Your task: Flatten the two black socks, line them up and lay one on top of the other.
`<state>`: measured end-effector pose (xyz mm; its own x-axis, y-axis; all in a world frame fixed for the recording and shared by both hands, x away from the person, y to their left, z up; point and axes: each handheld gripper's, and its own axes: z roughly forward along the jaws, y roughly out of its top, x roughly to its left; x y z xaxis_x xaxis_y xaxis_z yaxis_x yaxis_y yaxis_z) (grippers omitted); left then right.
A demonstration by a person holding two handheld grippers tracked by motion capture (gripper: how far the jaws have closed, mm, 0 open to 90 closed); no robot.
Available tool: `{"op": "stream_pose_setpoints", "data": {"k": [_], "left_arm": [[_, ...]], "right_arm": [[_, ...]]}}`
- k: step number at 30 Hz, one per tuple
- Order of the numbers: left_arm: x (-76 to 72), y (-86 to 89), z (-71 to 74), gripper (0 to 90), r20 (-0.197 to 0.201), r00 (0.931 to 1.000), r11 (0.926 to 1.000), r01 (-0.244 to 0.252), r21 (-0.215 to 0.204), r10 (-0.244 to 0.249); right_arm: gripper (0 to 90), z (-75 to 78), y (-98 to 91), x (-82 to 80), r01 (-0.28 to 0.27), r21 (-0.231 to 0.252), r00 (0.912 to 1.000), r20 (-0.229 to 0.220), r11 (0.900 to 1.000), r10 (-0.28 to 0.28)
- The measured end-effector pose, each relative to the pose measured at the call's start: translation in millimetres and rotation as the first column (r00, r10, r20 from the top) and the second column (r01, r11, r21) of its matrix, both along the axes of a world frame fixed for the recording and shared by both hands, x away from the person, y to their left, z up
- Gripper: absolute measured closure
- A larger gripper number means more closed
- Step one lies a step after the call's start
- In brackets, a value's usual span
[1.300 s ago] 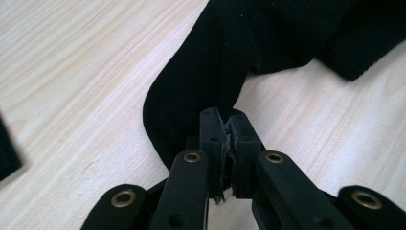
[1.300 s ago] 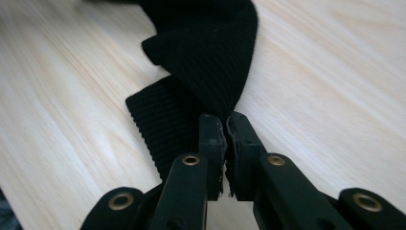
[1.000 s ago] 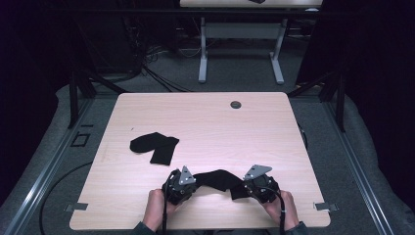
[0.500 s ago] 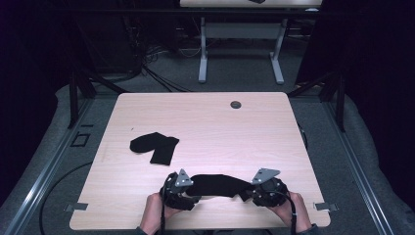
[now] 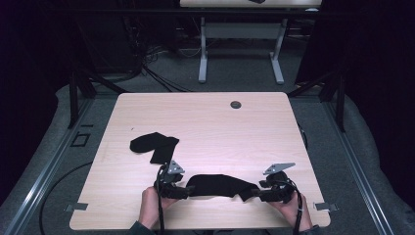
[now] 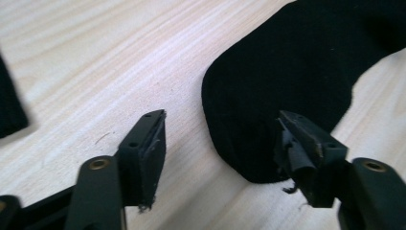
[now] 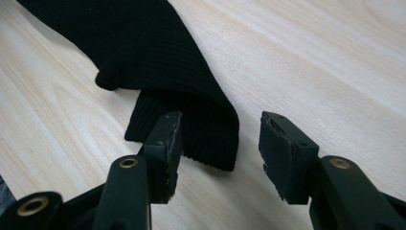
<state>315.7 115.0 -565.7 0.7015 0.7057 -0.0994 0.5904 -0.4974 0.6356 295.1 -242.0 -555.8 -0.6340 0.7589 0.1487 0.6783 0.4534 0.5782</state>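
Note:
A black sock [image 5: 220, 185] lies flat and stretched out near the table's front edge. My left gripper [image 5: 178, 191] is at its rounded toe end and my right gripper [image 5: 262, 193] at its ribbed cuff. In the left gripper view the sock [image 6: 287, 72] lies on the wood between and ahead of the jaws of my left gripper [image 6: 220, 124], which have just opened and do not press it. In the right gripper view the cuff [image 7: 191, 139] rests by the left jaw of my right gripper [image 7: 222, 129], which has just opened.
A second black sock [image 5: 154, 145] lies folded on the light wood table [image 5: 220, 122], left of centre; its edge [image 6: 9, 105] shows in the left gripper view. A dark grommet [image 5: 236, 104] sits near the far edge. Another table [image 5: 240, 29] and cables stand behind.
Both grippers went from shut on the sock's ends to open, and the sock now lies loose and longer on the table. The right hand has drawn away to the right.

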Motion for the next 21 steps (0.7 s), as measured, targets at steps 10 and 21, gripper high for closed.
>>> {"op": "stream_pose_setpoints", "data": {"k": [10,21], "left_arm": [[2.9,-7.5,-3.1,70.0,0.009,0.9983,0.9976,0.058,0.038,-0.058],[3.0,-8.5,8.4,88.3,0.028,0.9980,0.9984,0.056,0.012,-0.056]], "right_arm": [[72.7,-6.4,2.6,7.0,-0.022,-0.010,0.9979,-0.061,0.9997,0.022],[85.2,3.4,3.6,8.6,0.008,-0.149,0.9991,0.043,0.9887,-0.002]]}}
